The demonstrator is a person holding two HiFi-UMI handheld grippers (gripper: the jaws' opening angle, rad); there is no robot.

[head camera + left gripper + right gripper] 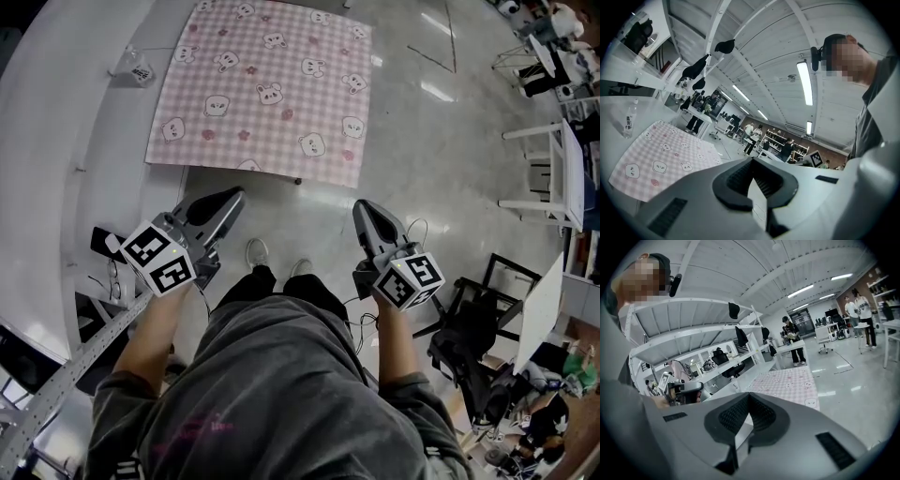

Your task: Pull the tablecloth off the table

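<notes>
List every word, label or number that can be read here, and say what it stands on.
No text is legible.
Label on the bottle: dark print, too small to read.
Pink print on the sweatshirt: too blurred to read.
Cubes on the left gripper and right gripper: square black-and-white markers, no words.
Pattern on the tablecloth: bear faces, no words.

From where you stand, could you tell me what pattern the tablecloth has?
The tablecloth has pink-and-white checks with small cartoon faces; clearest in the head view.
</notes>
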